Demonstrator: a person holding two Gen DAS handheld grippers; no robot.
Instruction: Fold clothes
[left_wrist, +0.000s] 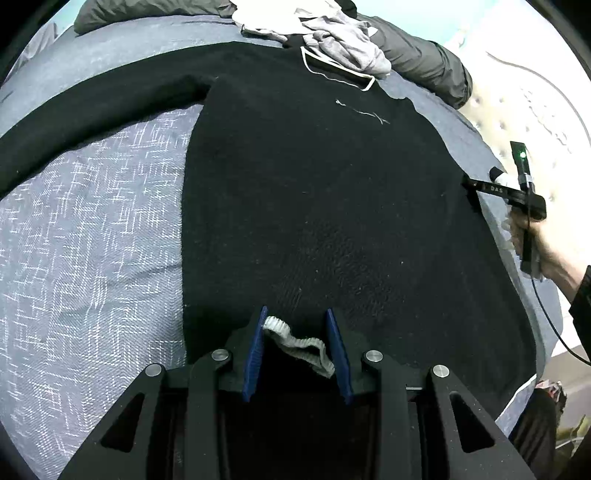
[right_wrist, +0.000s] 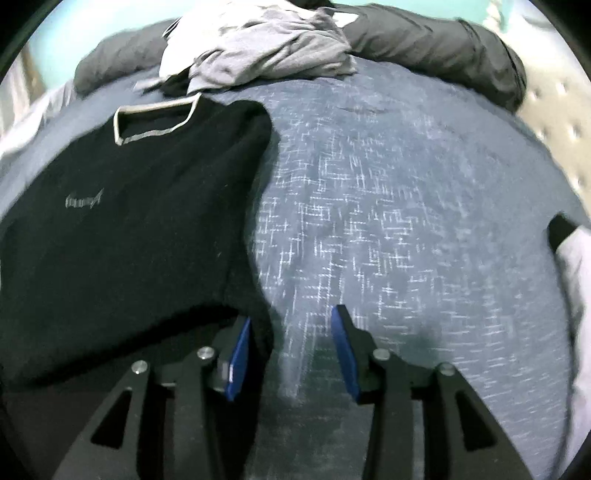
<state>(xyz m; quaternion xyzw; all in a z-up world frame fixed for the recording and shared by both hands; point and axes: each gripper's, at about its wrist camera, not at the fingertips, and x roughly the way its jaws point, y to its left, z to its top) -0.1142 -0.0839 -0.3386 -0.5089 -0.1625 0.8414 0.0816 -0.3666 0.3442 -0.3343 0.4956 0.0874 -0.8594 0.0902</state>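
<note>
Black knit sweater (left_wrist: 314, 192) with a pale collar trim (left_wrist: 334, 72) is spread flat across the middle of the bed (left_wrist: 92, 240), neck toward the far edge where a heap of grey clothes (left_wrist: 343, 40) sits against a dark pillow (left_wrist: 424, 55). One sleeve (left_wrist: 85, 122) stretches out along the bed's far left side. On its other side the edge runs straight with no sleeve sticking out, so that side may already be folded in, though I can't say for sure. So at most partly folded: the body lies full length, and the heap looks unfolded too.

Left tongs (left_wrist: 299, 343) sit low at the near edge of the bed, pointing up the sweater, partly open with a pale ribbed strip (left_wrist: 299, 343) bunched between the blue pads. Whether they're actually pinching it I can't tell.

Right tongs (right_wrist: 291, 347) are wide open and holding nothing, hovering at the sweater's right edge, one pad over the black fabric and the other over bare bedspread. The left view shows the hand (left_wrist: 535, 243) gripping them from the bed's right edge.
</note>
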